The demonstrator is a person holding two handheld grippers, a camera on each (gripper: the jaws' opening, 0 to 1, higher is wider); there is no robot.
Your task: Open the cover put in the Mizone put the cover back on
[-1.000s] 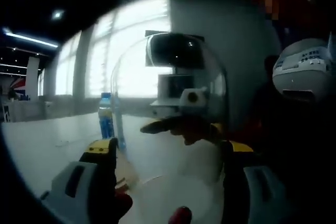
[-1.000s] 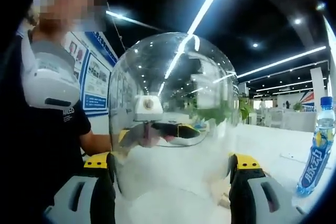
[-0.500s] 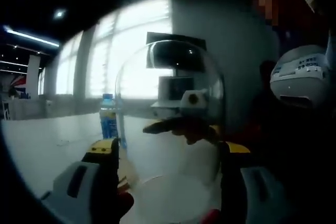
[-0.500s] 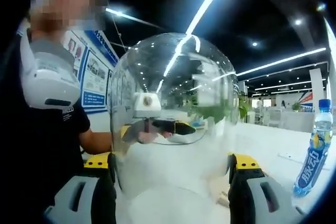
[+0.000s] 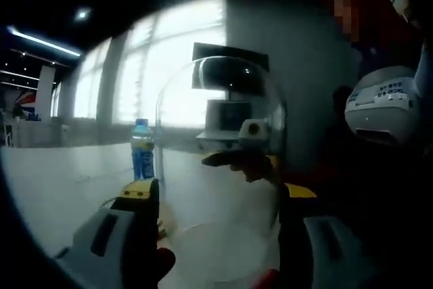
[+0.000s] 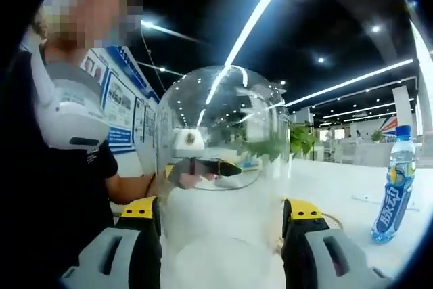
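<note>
Between both grippers, the clear dome cover is pinched from either side: left gripper, then right gripper. Far right, the Mizone bottle stands on the table. Uneven squeezing could let the slick dome slip.

Your surface: white table. Mizone bottle stands upright on it. Clear dome cover near bottle; whether it touches tabletop, unclear
</note>
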